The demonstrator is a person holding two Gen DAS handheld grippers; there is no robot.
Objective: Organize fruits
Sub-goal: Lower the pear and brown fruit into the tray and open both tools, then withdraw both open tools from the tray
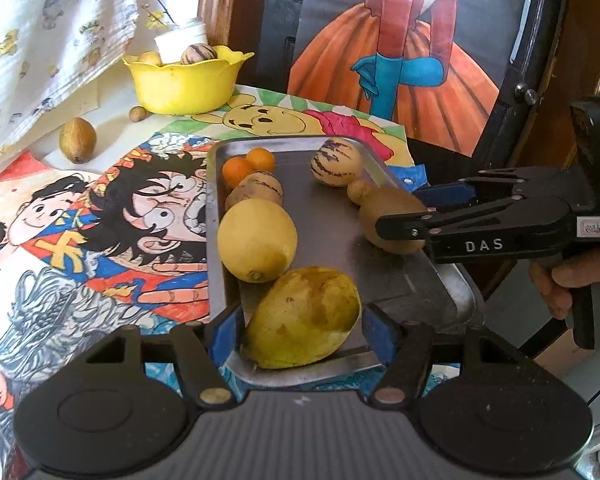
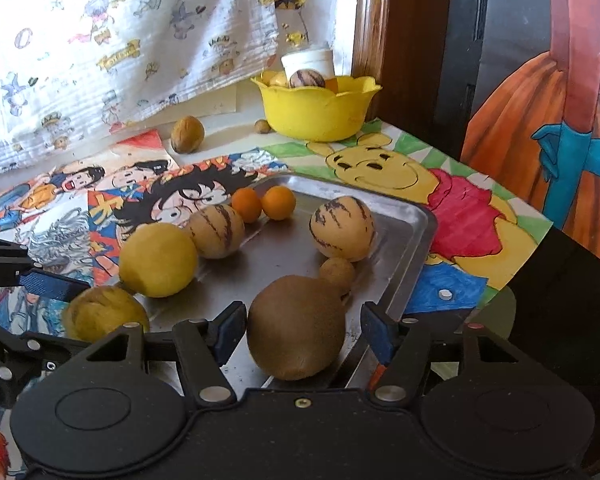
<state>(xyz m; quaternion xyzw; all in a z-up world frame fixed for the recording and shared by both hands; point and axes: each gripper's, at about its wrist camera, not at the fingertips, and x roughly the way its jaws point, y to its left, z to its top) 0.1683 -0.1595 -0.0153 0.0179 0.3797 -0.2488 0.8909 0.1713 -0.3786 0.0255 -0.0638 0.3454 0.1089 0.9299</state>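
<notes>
A rectangular steel tray (image 1: pixel 452 284) lies on a table covered with bright cartoon drawings (image 2: pixel 380 168), and most of the fruit sits in it. At its near end a yellow-green mango (image 1: pixel 304 316) rests between the blue-padded fingers of the left gripper (image 1: pixel 302 330); the fingers stand spread on either side of it, close but with small gaps showing. Just behind the mango is a round yellow lemon (image 1: pixel 257 240), touching a striped tan pepino melon (image 1: pixel 256 190), and beyond that two small orange kumquats (image 1: pixel 246 164) sit in the far corner. Along the tray's other side, a brown fuzzy kiwi (image 2: pixel 296 328) lies between the open fingers of the right gripper (image 2: pixel 303 334), with clear space on both sides. A little brown round fruit (image 2: pixel 337 273) touches the kiwi, and a second striped melon (image 2: pixel 342 228) sits just past it. Further back stands a scalloped yellow plastic bowl (image 2: pixel 320 112) holding more fruit, with a brown oval fruit (image 2: pixel 187 134) and a small nut (image 2: pixel 262 126) on the table near it.
</notes>
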